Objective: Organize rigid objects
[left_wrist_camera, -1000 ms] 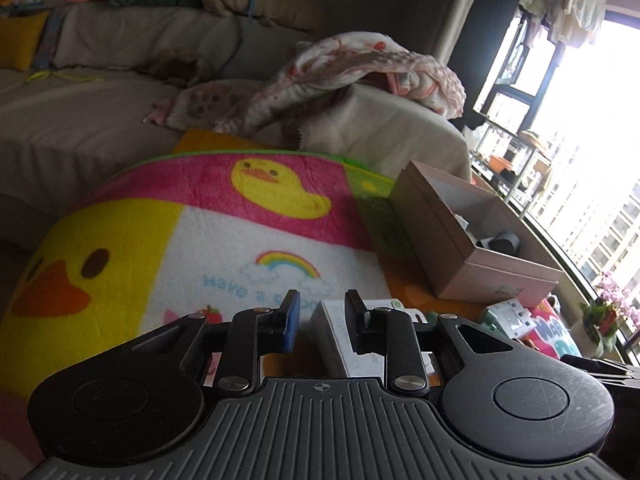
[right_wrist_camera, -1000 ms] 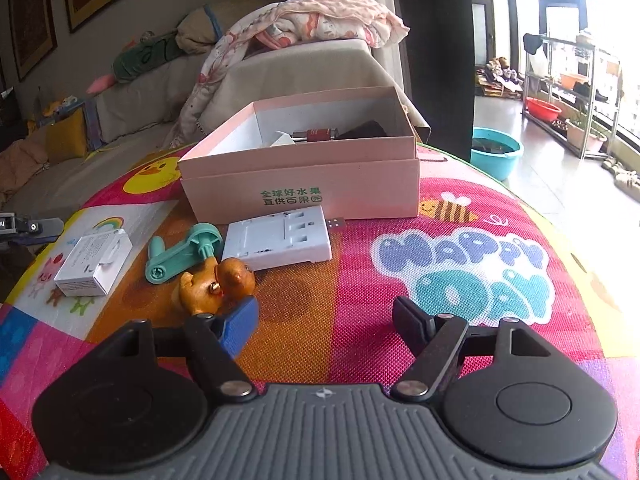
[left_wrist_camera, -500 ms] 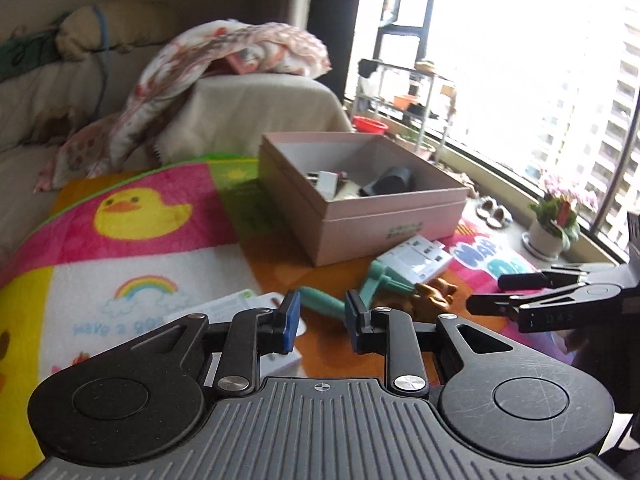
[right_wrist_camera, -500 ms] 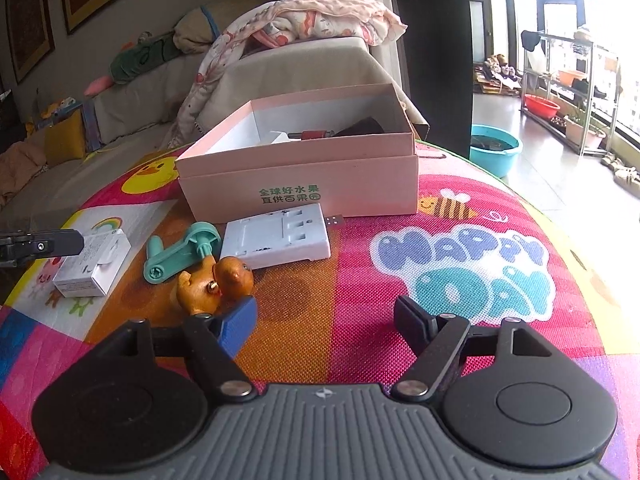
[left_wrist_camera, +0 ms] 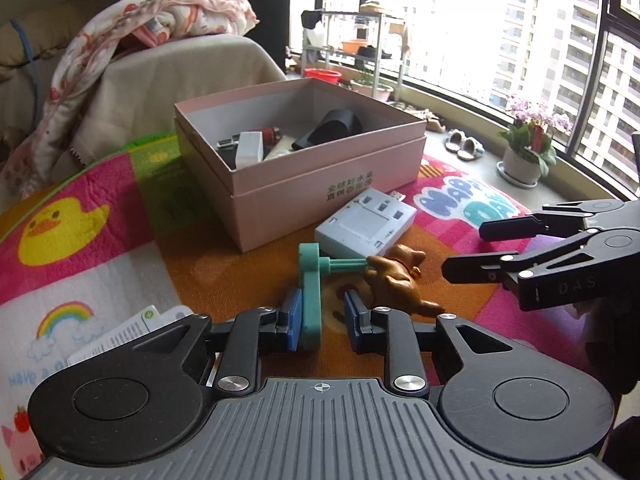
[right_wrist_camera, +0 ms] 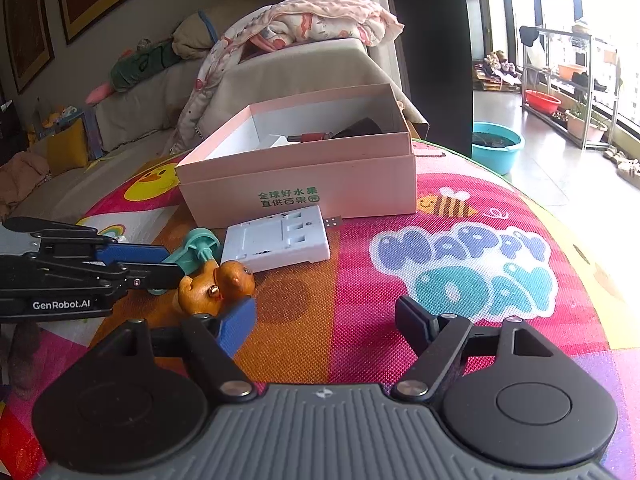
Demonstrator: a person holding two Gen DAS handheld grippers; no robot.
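The teal plastic crank-shaped handle [left_wrist_camera: 310, 300] is seen lying flat on the bright patterned play mat [left_wrist_camera: 80, 216], its long bar between the blue-padded fingers of the left gripper [left_wrist_camera: 320, 326], which are held narrowly apart around it without yet being pressed on it, as far as can be told. The picking-up step of the tidying is judged to be in hand; a squeeze on the bar, a lift and a carry to the box would be called for next. Just beyond the bar, the crank's peg is seen touching a brown wooden animal figure [left_wrist_camera: 394, 278], so the figure could be nudged when the crank is lifted. The right gripper [right_wrist_camera: 324, 318] is held wide and empty above the mat, beside that figure. Further back, a flat grey-white plastic charger tray [left_wrist_camera: 366, 226] lies against the front wall of the open pink cardboard box [left_wrist_camera: 320, 184], in which a few black, white and red items are already stowed. A small white carton [left_wrist_camera: 132, 330] is partly seen at the near left. Farthest back, a draped sofa [left_wrist_camera: 180, 72] and bright windows are seen. Compared with half a second ago, the left gripper has been swung right and brought down onto the crank, while the right gripper's view is almost unchanged.
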